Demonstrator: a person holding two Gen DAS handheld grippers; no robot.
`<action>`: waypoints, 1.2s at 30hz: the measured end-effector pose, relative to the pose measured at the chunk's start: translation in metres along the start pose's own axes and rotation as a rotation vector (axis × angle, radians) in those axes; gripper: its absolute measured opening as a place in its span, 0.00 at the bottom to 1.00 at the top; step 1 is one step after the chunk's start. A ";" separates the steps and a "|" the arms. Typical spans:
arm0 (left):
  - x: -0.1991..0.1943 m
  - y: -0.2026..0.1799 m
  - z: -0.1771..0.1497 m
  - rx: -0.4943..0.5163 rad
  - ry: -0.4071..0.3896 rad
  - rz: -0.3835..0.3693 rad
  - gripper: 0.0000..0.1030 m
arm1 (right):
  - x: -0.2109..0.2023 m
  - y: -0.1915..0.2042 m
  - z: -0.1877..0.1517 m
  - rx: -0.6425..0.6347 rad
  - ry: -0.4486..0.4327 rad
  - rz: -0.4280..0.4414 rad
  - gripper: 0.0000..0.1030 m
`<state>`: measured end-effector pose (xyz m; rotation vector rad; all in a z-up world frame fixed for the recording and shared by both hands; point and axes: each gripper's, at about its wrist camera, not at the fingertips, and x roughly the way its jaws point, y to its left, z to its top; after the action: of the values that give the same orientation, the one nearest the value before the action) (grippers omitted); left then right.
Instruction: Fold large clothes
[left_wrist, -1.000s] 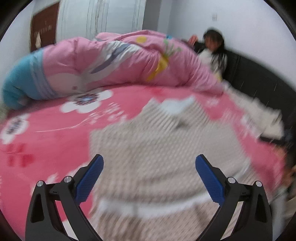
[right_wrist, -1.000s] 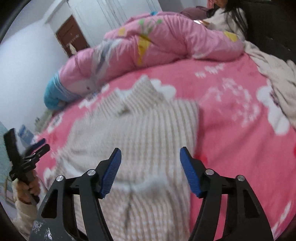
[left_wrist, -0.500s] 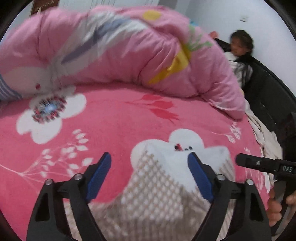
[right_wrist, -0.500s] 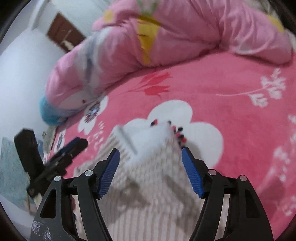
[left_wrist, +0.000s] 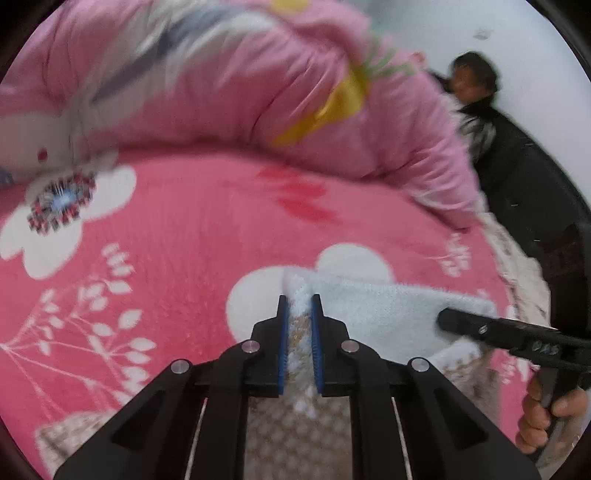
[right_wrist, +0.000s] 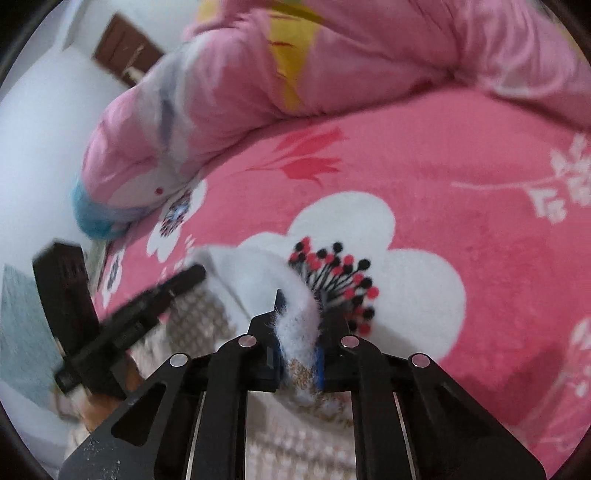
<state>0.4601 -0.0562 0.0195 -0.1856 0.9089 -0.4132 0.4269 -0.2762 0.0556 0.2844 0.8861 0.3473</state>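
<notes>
The bed (left_wrist: 192, 236) under its pink flowered blanket takes up most of the room in both views, with a rolled pink quilt (left_wrist: 229, 85) heaped along its far side and a person sitting by the dark headboard beyond. On the blanket, close in front of me, lies the sweater (left_wrist: 384, 310), a thick beige-and-white knit with a fluffy white band along its far edge. It looks soft, limp and fairly bulky, likely to sag and stretch between two holds rather than keep any shape, though the fuzzy knit should not slip easily. That thick white band, taken near its two corners, seems the best place to hold. The left tool (left_wrist: 299, 317) is pinched on the band at its left corner, and the right tool (right_wrist: 299, 332) is closing on the other corner, white fluff bulging between its blue pads (right_wrist: 320, 360). A second ago both tools stood spread wide over the middle of the sweater; half a second ago they were over this white edge with their jaws not yet closed on it.
</notes>
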 end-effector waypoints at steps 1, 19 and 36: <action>-0.018 -0.004 -0.002 0.020 -0.028 -0.016 0.10 | -0.013 0.008 -0.009 -0.038 -0.014 -0.003 0.10; -0.120 -0.005 -0.164 0.134 -0.032 -0.088 0.12 | -0.127 0.068 -0.121 -0.231 -0.181 0.076 0.24; -0.128 0.063 -0.123 -0.213 -0.006 -0.215 0.29 | 0.009 0.078 -0.148 -0.143 0.145 0.158 0.24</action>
<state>0.3098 0.0573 0.0175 -0.4822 0.9299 -0.5144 0.3011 -0.1870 -0.0096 0.1996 0.9784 0.5813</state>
